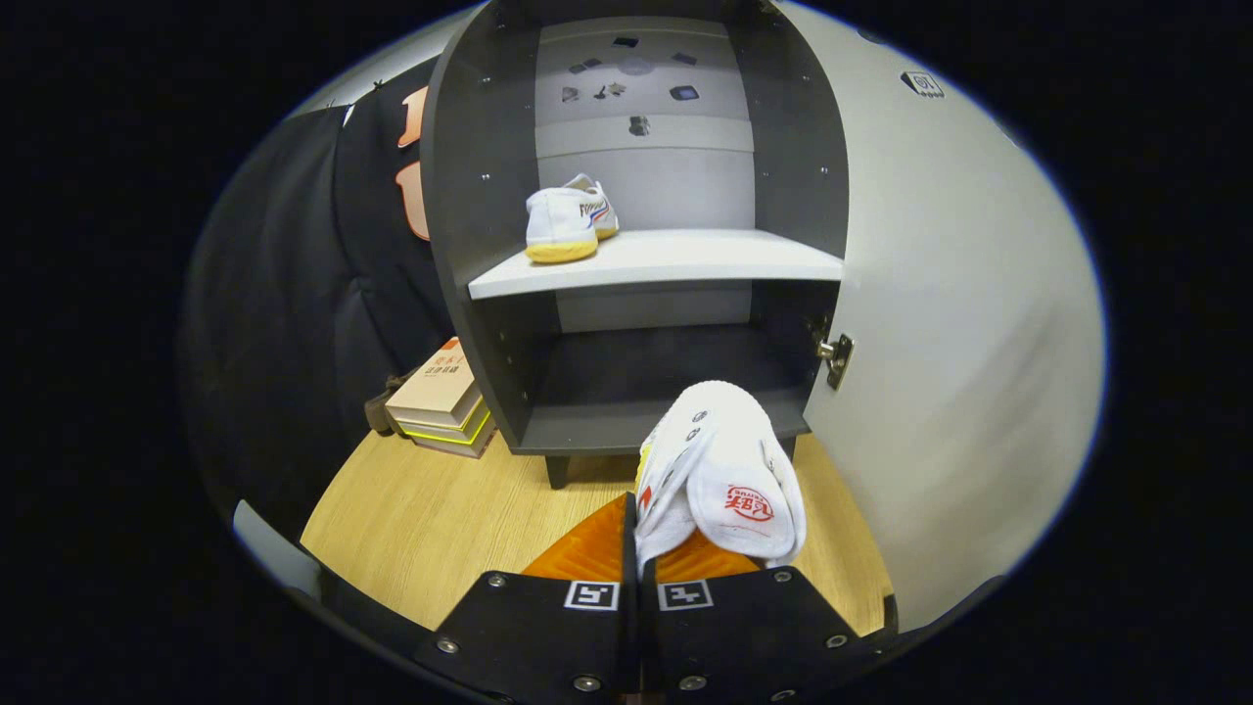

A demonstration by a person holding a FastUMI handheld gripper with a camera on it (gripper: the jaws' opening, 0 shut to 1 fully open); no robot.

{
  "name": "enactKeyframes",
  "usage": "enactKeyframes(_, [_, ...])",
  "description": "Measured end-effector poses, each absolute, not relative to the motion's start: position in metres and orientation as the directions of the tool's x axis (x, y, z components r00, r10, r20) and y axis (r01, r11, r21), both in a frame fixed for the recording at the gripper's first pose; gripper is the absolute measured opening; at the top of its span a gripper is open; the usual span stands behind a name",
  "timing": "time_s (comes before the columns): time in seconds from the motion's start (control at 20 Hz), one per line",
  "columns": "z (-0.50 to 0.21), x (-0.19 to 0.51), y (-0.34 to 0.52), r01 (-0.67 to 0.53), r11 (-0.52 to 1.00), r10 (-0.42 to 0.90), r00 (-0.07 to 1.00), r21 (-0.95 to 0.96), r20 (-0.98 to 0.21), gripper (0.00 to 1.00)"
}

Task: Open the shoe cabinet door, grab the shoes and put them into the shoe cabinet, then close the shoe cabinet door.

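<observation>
My gripper [638, 539] is shut on a white canvas shoe [729, 470], which hangs toe-up just ahead of the fingers, its tongue with a red logo facing me. Beyond it stands the dark grey shoe cabinet [489, 196] with its white door [959, 323] swung wide open to the right. A second white shoe with a yellow sole [566, 223] rests on the left part of the cabinet's white shelf [675, 259]. The held shoe is in front of the lower compartment [646, 377], outside the cabinet.
A stack of books [440, 399] lies on the wooden floor [440, 509] left of the cabinet's foot. A metal hinge [837, 358] juts from the door's inner edge at the lower compartment. Black cloth wall stands to the left.
</observation>
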State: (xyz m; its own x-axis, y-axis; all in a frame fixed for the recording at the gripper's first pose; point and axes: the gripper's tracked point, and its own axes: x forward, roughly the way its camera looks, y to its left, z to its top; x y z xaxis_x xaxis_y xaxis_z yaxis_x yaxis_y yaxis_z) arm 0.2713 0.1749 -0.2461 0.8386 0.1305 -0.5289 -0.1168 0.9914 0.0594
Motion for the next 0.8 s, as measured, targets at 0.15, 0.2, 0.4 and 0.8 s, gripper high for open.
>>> enactKeyframes(0.15, [-0.212,0.280,0.175,-0.122,0.992,0.126,0.865,0.040,-0.485,0.00])
enactKeyframes(0.2, [-0.202,0.285,0.174,-0.122,0.992,0.121,0.875,0.029,-0.469,0.00])
enactKeyframes(0.4, [-0.165,0.309,0.174,-0.137,0.991,0.125,0.900,-0.001,-0.418,0.00])
enactKeyframes(0.8, [-0.131,0.385,0.171,-0.150,0.987,0.121,0.919,-0.050,-0.376,0.00])
